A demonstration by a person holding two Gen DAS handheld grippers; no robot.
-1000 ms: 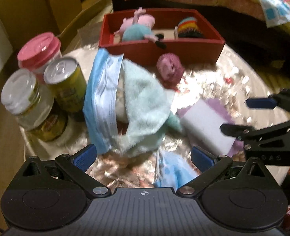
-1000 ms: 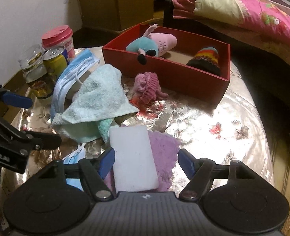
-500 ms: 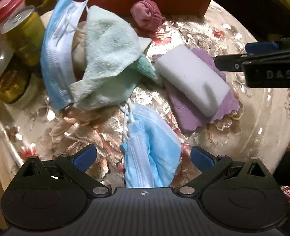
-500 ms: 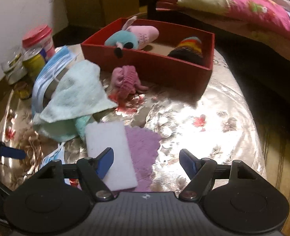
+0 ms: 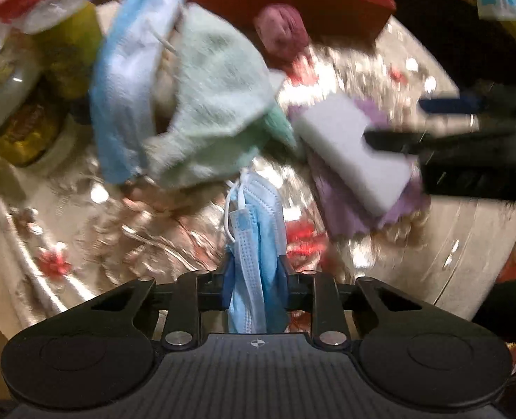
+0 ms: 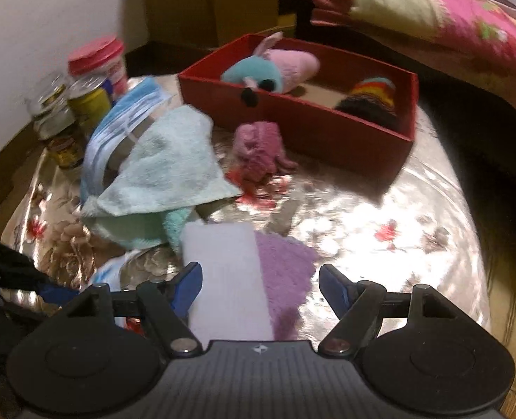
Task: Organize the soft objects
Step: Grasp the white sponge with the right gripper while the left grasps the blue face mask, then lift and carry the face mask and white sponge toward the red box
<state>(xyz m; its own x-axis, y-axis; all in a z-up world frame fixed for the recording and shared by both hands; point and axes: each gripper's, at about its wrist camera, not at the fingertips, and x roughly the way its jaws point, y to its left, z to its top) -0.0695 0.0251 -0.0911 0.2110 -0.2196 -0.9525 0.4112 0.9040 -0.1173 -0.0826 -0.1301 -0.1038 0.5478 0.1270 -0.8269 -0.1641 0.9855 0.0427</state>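
My left gripper is shut on a folded blue face mask just above the flowered table. My right gripper is open, its fingers on either side of a white sponge that lies on a purple cloth. A pale green towel and a stack of blue masks lie at the left. A pink knitted piece lies in front of the red box, which holds a plush toy and a striped knit item.
Jars and a yellow can stand at the table's left edge, with a red-lidded tub behind them. A bed with a pink quilt is at the back right. The right gripper also shows in the left wrist view.
My left gripper has closed on the blue face mask, which lay loose between its open fingers before. My right gripper has come closer over the white sponge.
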